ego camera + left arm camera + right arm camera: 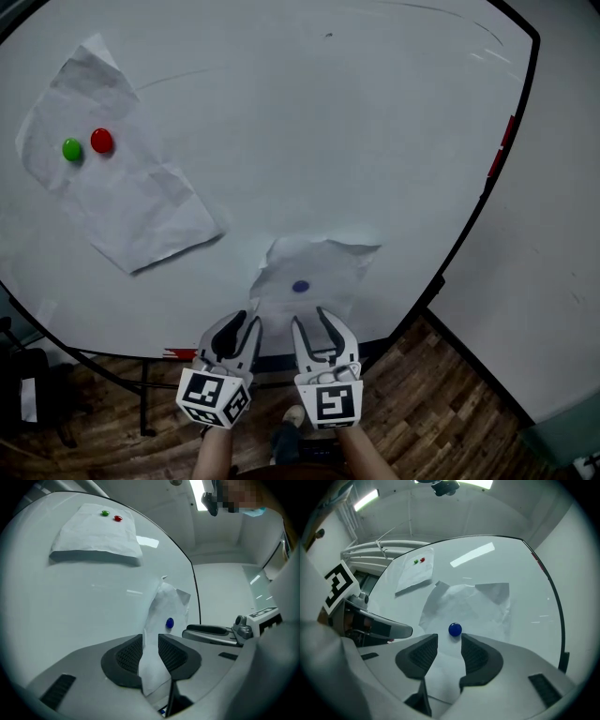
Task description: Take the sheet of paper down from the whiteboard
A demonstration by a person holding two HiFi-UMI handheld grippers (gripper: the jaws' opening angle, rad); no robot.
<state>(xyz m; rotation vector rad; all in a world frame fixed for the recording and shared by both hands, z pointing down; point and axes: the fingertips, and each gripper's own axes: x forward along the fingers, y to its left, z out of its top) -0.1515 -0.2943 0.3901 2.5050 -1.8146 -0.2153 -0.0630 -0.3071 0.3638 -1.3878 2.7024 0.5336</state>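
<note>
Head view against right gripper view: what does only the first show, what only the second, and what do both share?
Only the head view: the wooden floor and the marker cube on the right gripper. Only the right gripper view: the ceiling lights. Both: the whiteboard, the left gripper, the large sheet with its green magnet and red magnet, and the crumpled sheet under the blue magnet.

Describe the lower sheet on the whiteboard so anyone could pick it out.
On the whiteboard, look near the bottom edge, right of the larger sheet. The crumpled smaller sheet there is pinned by one blue magnet, while its neighbour carries a red magnet and a green magnet.
</note>
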